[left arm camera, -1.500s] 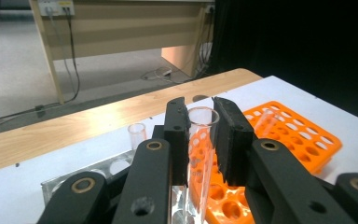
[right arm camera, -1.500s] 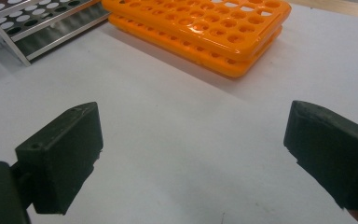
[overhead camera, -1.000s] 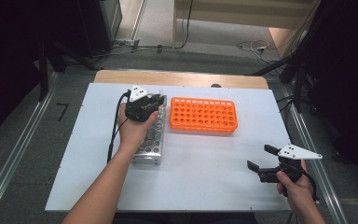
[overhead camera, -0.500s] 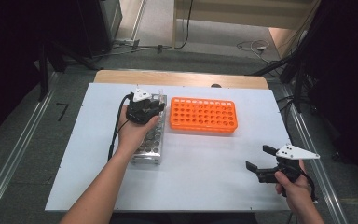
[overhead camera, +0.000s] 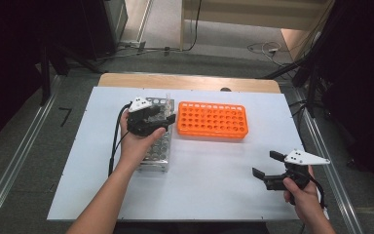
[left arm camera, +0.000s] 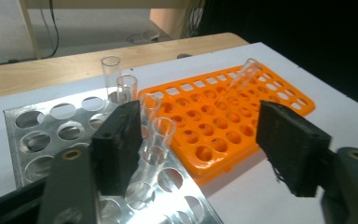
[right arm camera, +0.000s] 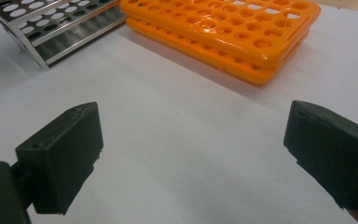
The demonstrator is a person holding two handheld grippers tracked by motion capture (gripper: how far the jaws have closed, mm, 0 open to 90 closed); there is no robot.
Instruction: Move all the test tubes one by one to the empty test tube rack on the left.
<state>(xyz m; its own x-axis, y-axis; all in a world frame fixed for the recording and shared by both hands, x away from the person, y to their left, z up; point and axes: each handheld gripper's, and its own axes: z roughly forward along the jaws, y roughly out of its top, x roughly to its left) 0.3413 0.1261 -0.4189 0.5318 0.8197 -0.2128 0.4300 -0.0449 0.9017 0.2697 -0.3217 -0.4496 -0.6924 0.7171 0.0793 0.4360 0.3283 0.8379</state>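
A lab: test-tube racks (overhead camera: pixel 213 120) on a white bench (overhead camera: pixel 214 185); cabled floor.

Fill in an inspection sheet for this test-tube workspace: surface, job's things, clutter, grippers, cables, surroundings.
Surface: white tabletop with a wooden strip at its far edge.
Job's things: metal rack holding four clear tubes; orange rack beside it, with one clear tube leaning in it.
Clutter: nothing seen.
Grippers: left gripper over the metal rack, jaws just opened, nothing gripped; right gripper open above bare table, apart from both racks.
Cables: black cable trails from the left gripper along the forearm; loose cables on the floor beyond the table.
Surroundings: grey floor, metal rails at both sides, dark areas left and right.
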